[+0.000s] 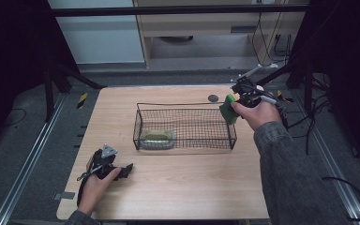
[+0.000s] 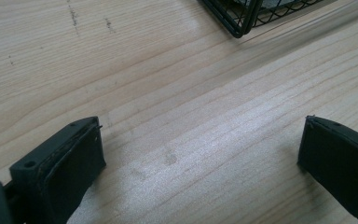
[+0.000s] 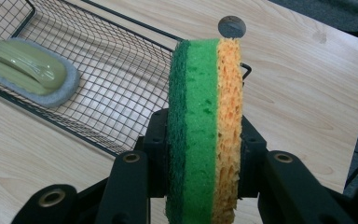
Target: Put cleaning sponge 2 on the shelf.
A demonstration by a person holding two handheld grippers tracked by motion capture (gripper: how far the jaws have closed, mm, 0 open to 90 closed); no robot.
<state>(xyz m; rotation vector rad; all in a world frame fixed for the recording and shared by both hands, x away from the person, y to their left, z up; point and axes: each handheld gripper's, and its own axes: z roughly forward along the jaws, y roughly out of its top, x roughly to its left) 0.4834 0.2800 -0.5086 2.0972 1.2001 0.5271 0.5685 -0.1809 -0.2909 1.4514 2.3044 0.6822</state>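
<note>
A black wire basket (image 1: pixel 185 104) stands in the middle of the wooden table (image 1: pixel 178 183). Inside it, at the left end, lies a pale green scrubbing brush on a grey pad (image 1: pixel 158 138). My right gripper (image 1: pixel 236 101) hovers at the basket's right end, shut on a green-and-yellow sponge (image 1: pixel 228 109). In the right gripper view the sponge (image 3: pixel 200 93) stands on edge between the jaws of the right gripper (image 3: pixel 205 149), with the basket (image 3: pixel 121 93) and the brush (image 3: pixel 30 70) beyond. My left gripper (image 1: pixel 126 170) rests low over the table's front left, open and holding nothing (image 2: pixel 200 149).
A small dark round disc (image 1: pixel 213 98) sits on the table behind the basket, and also appears past the sponge (image 3: pixel 231 26). A basket corner (image 2: pixel 241 21) shows ahead of the left jaws. Metal rails and cables run along the floor on both sides of the table.
</note>
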